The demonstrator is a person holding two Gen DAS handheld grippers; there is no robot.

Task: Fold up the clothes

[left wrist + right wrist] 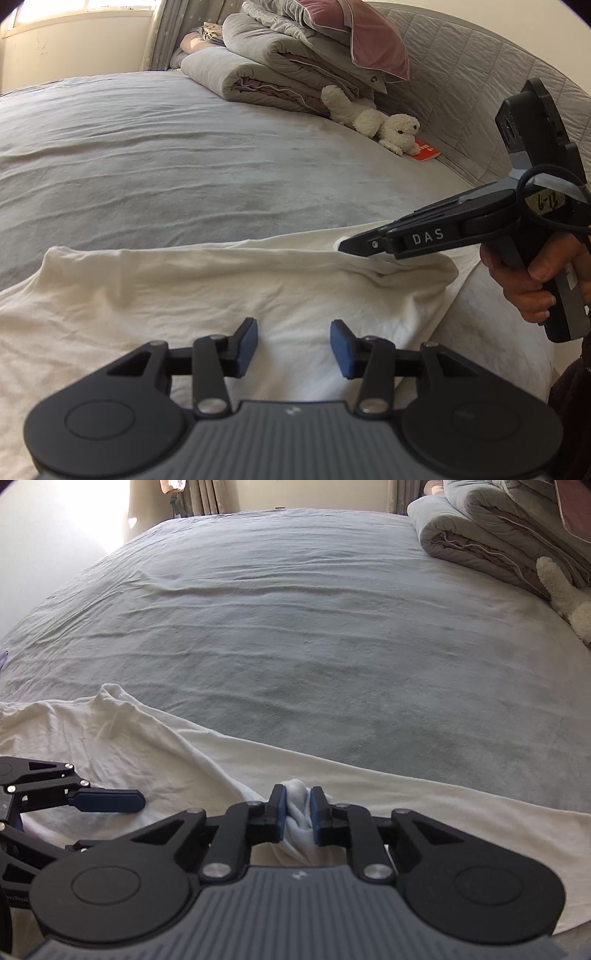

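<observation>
White garment (pixel 229 295) spread on a grey bed (pixel 184 158), worked with two hand-held tongs.

Right tongs (pixel 297 812) pinching a bunched fold of the garment's edge; left tongs (pixel 293 347) spread apart, pads clear of the cloth beneath. Beyond: folded quilts (pixel 266 70) stacked, plush toy (pixel 373 120) lying beside.

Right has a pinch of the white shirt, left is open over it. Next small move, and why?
Probably lower the left gripper and close on the white shirt: its jaws stand open above flat cloth, while the right gripper already pinches a bunched fold.
</observation>
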